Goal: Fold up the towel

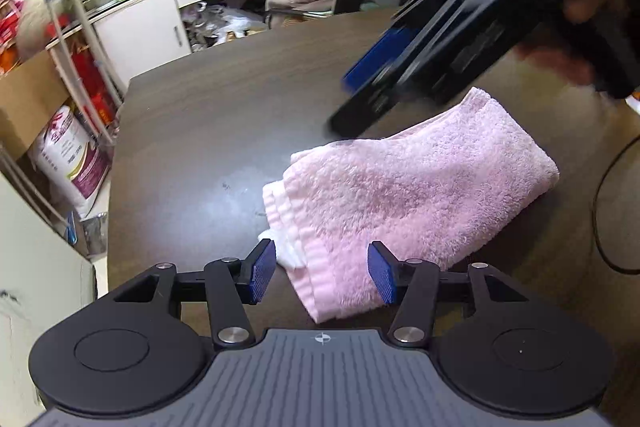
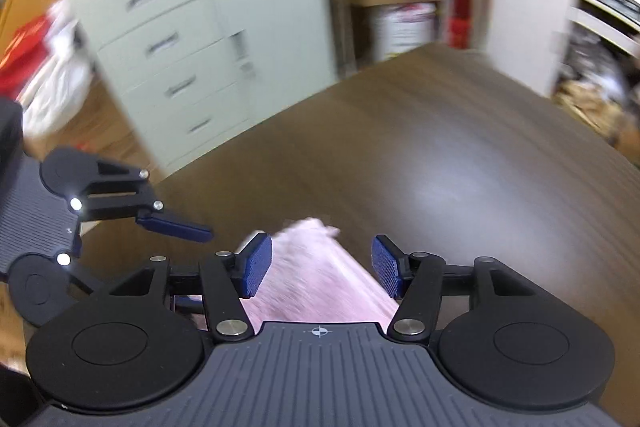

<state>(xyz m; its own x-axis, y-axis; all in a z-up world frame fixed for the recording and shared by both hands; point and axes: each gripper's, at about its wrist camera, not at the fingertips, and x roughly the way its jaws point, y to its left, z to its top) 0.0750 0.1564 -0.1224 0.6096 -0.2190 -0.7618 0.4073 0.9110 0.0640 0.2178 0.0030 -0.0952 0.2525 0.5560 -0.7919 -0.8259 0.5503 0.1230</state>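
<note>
The pink towel (image 1: 408, 195) is lying folded right of centre on the dark tabletop (image 1: 208, 131); the left gripper (image 1: 322, 277) and right gripper (image 2: 322, 267) are standing wide, gripping nothing, apparently releasing after a fold; next, pinching an edge or withdrawing

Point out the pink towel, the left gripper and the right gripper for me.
pink towel (image 1: 404, 195), left wrist view, middle of folded top layer.
left gripper (image 1: 322, 275), left wrist view, between its fingertips.
right gripper (image 2: 322, 267), right wrist view, between its fingertips.

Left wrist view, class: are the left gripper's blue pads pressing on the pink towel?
No: the left gripper stands open, its pads apart on either side of the folded pink towel, not pinching it.
</note>
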